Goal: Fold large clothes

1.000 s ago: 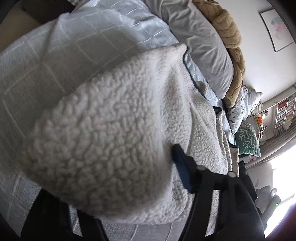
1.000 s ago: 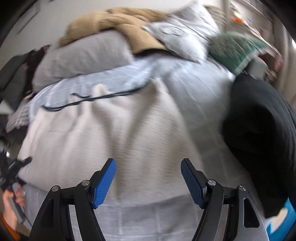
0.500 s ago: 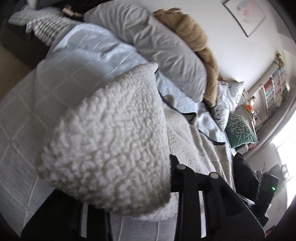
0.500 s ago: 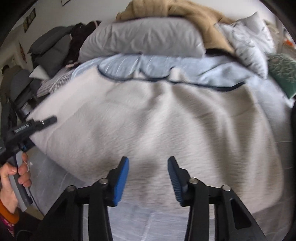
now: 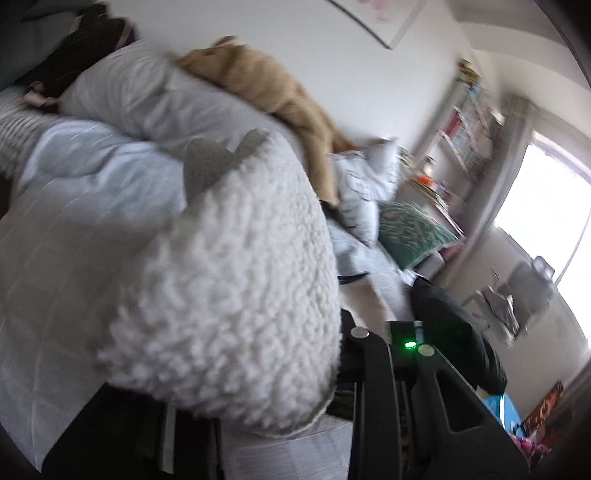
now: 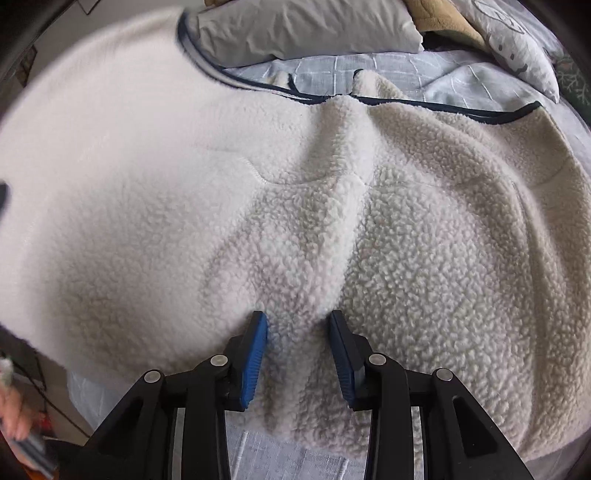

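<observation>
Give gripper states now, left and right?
Left gripper: shut on cream sherpa fleece garment, lifted.
Right gripper: open, a fleece fold between its pads.

A white wall [image 5: 332, 55] fills the upper frame, a framed picture [image 5: 373, 18] at top. Bookshelves [image 5: 469, 122] stand upper right beside a bright window [image 5: 546, 206] at the right edge.

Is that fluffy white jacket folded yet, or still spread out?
Mostly spread. The fleece jacket lies wide across the bed, one part lifted by the left claw.
</observation>
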A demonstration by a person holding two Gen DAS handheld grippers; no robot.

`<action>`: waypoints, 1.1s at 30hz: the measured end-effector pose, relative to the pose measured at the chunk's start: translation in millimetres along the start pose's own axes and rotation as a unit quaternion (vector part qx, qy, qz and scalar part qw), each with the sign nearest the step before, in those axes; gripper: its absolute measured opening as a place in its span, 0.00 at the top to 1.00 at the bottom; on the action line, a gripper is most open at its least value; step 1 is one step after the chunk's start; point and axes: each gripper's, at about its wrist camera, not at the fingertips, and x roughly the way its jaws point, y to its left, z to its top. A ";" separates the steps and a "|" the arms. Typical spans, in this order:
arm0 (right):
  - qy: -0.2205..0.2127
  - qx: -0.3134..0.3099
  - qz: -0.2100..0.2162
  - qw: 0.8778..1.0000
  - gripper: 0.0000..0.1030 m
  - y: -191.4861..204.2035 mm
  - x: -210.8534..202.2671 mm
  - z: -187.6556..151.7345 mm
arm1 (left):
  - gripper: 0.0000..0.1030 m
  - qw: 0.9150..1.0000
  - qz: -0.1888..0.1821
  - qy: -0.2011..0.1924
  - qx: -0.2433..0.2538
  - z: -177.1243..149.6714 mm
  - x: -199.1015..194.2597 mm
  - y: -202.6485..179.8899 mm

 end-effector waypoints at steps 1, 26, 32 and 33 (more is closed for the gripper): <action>-0.002 -0.001 0.002 1.000 0.64 -0.4 -0.2 -0.6 | 0.69 1.000 -0.005 0.000 0.012 0.0 3.4 -8.5; -0.080 0.216 0.161 0.960 0.28 -203.0 -119.9 -19.8 | 0.64 0.958 -0.081 0.193 0.198 -102.0 126.7 -145.7; -0.076 0.232 0.236 0.941 0.26 -200.4 -113.2 -6.5 | 0.48 0.940 -0.138 0.218 0.225 -91.4 103.7 -152.3; -0.075 0.237 0.243 0.938 0.26 -199.9 -110.9 -4.8 | 0.47 0.936 -0.143 0.222 0.232 -91.0 99.6 -152.7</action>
